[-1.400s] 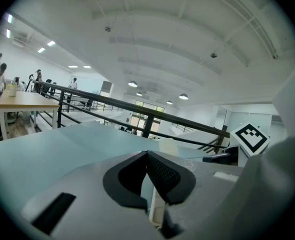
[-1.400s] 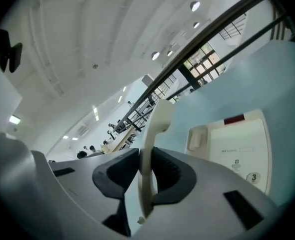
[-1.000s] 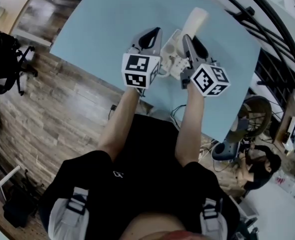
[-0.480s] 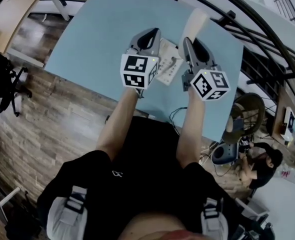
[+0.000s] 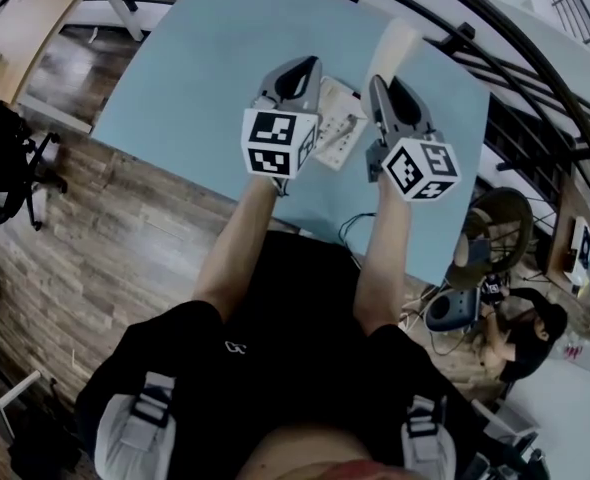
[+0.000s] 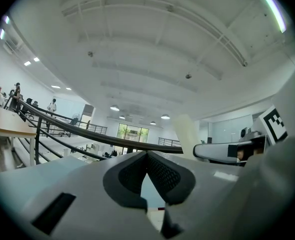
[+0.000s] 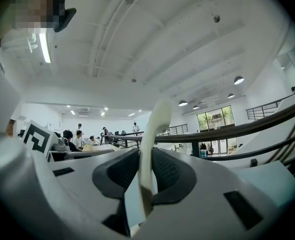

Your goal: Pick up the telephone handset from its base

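Right claw (image 7: 147, 176) is clamping the cream handset (image 7: 155, 129) between its pads, jaws standing narrow; handset is sticking out past the jaw tips, off its cradle; phone base (image 5: 337, 136) is sitting on the blue worktop (image 5: 195, 78), showing between the two claws in the head view; left claw (image 6: 147, 159) is hanging just beside the base, jaws meeting tip to tip, gripping nothing.
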Motion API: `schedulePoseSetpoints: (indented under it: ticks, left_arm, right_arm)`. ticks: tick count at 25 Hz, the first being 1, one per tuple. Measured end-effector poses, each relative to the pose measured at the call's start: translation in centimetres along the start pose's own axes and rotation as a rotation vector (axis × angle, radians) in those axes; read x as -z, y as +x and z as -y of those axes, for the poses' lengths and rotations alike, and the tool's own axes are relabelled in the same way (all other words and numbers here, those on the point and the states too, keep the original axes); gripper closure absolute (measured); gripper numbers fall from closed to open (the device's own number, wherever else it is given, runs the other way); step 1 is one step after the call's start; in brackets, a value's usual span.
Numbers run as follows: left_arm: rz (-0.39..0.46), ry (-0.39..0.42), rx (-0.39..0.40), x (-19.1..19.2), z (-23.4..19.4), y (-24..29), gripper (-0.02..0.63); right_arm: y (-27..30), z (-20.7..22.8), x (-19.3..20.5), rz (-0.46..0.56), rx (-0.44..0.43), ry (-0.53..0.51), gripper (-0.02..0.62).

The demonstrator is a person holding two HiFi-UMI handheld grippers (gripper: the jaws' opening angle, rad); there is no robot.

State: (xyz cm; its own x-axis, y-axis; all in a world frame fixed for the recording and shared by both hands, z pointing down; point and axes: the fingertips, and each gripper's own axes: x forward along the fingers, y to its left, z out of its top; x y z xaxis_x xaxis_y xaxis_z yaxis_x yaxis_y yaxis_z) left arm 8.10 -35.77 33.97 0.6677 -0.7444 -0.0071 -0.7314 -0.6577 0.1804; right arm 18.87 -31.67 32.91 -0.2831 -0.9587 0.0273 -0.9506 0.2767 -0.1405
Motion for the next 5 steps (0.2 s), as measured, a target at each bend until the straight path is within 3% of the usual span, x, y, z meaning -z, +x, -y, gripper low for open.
schedulePoseSetpoints:
  ticks: [5]
  left_arm:
    - [-0.004, 0.003, -0.026, 0.13, -0.61, -0.45, 0.607]
  right_arm:
    - [-0.1, 0.1, 0.06, -0.001, 0.006, -0.006, 0.518]
